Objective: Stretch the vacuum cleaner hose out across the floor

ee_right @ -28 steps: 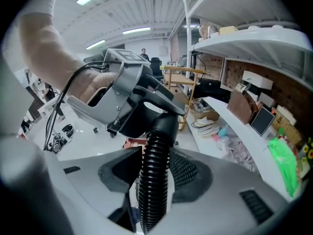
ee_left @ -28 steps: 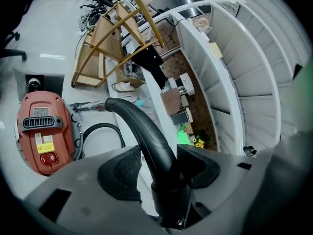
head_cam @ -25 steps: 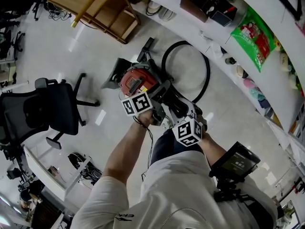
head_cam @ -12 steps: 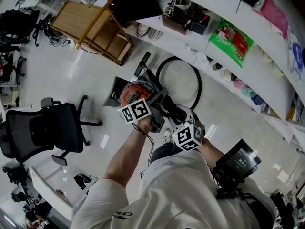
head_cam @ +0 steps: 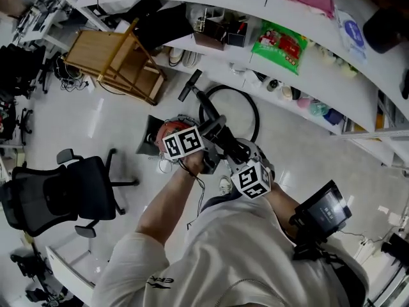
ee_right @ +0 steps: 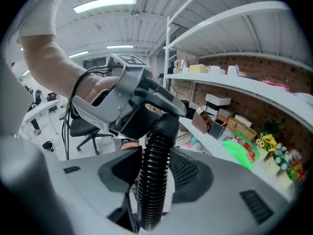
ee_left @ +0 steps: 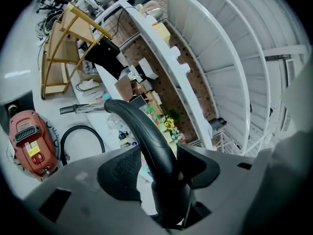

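Evenly bright under ceiling strip lights (ee_right: 105,3), with fisheye bending and dark corners.

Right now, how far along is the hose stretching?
Done: both grips set. The left gripper clamps the curved handle; the right gripper clamps the ribbed hose. In hand: that end, held above the floor. Left: the loop beside the red vacuum cleaner is not straightened.

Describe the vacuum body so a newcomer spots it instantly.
Find the long white shelves, then the wooden rack on the floor below them. Near that rack sits the vacuum canister: the only red thing on the floor, with a black hose looped beside it.
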